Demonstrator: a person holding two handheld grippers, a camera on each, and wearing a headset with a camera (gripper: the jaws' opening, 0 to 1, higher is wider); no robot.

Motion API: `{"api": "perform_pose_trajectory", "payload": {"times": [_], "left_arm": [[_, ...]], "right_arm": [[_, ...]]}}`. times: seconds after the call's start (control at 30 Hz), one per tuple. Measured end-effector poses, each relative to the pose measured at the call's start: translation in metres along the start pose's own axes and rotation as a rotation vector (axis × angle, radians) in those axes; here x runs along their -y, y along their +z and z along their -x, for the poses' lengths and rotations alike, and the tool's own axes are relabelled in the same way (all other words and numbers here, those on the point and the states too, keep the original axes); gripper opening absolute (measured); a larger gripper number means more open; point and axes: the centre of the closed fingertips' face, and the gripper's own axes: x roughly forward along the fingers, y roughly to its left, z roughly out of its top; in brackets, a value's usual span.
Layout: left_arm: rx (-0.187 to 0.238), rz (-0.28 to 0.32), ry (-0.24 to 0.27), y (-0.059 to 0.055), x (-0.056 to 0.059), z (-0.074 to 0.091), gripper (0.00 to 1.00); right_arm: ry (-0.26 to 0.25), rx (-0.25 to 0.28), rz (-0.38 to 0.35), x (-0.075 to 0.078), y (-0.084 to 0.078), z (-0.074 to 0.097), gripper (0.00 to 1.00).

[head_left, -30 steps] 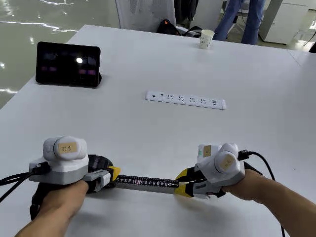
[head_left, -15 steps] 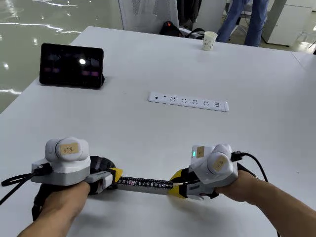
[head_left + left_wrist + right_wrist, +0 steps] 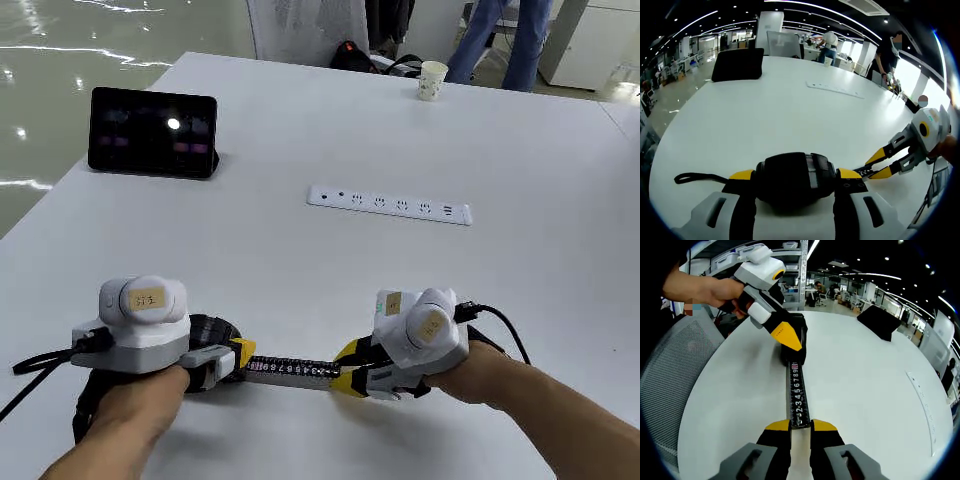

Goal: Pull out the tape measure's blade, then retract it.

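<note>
Near edge of surface (image 3: 300,270): tape measure case (image 3: 210,330) at left, clamped between fingers of left gripper (image 3: 796,175). Blade (image 3: 798,395) runs rightward out of case, just over surface, its end pinched between fingers of right gripper (image 3: 801,426). Grippers face each other, blade between them. Power strip (image 3: 389,204) lies mid-surface, behind blade. Tablet (image 3: 153,132) propped at far left, well apart from strip. Cup (image 3: 432,80) stands near far edge, behind strip. Person (image 3: 500,35) stands beyond far edge, right of cup.
</note>
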Motion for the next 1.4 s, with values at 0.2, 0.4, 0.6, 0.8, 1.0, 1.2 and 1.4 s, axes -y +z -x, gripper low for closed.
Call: {"api": "perform_pose_trajectory", "payload": {"times": [0.2, 0.4, 0.6, 0.8, 1.0, 1.2, 1.4], "left_arm": [[-0.002, 0.001, -0.001, 0.0, 0.0, -0.001, 0.58], [-0.004, 0.005, -0.005, 0.0, 0.0, 0.0, 0.58], [-0.005, 0.007, -0.009, -0.001, 0.0, 0.0, 0.58], [-0.006, 0.004, -0.009, -0.001, 0.0, 0.0, 0.58], [-0.007, 0.002, -0.012, -0.001, 0.0, 0.0, 0.58], [-0.008, 0.004, -0.016, -0.001, -0.001, -0.002, 0.58], [-0.01, 0.007, -0.018, -0.001, -0.001, -0.003, 0.58]], "right_arm": [[0.003, 0.004, 0.007, 0.0, 0.005, -0.005, 0.11], [0.007, 0.01, 0.012, -0.001, 0.011, -0.01, 0.11], [0.011, 0.016, 0.016, -0.001, 0.017, -0.016, 0.11], [0.015, 0.019, 0.016, -0.003, 0.023, -0.021, 0.11], [0.018, 0.026, 0.02, -0.005, 0.03, -0.028, 0.11], [0.021, 0.035, 0.025, -0.006, 0.038, -0.034, 0.11], [0.025, 0.042, 0.03, -0.006, 0.044, -0.042, 0.11]]}}
